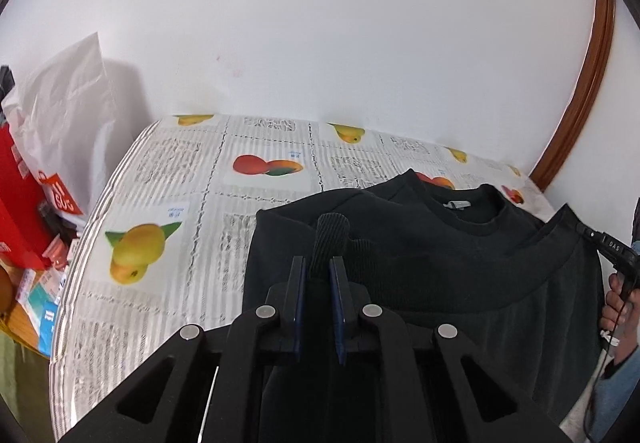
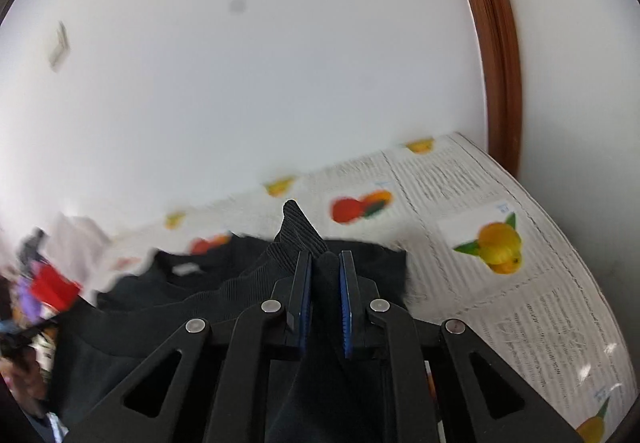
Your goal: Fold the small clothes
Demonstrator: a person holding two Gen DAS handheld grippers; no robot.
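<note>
Black sweater (image 1: 440, 275) near the surface's (image 1: 168, 171) far edge: we clamp its ribbed hem in left tool (image 1: 318, 275) and right tool (image 2: 325, 275); uneven lifting could skew the fold.

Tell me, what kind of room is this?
Probably a room in someone's home. A table wears a fruit-print tablecloth against a plain white wall, with a black sweatshirt on it and bags and boxes piled beside it.
</note>
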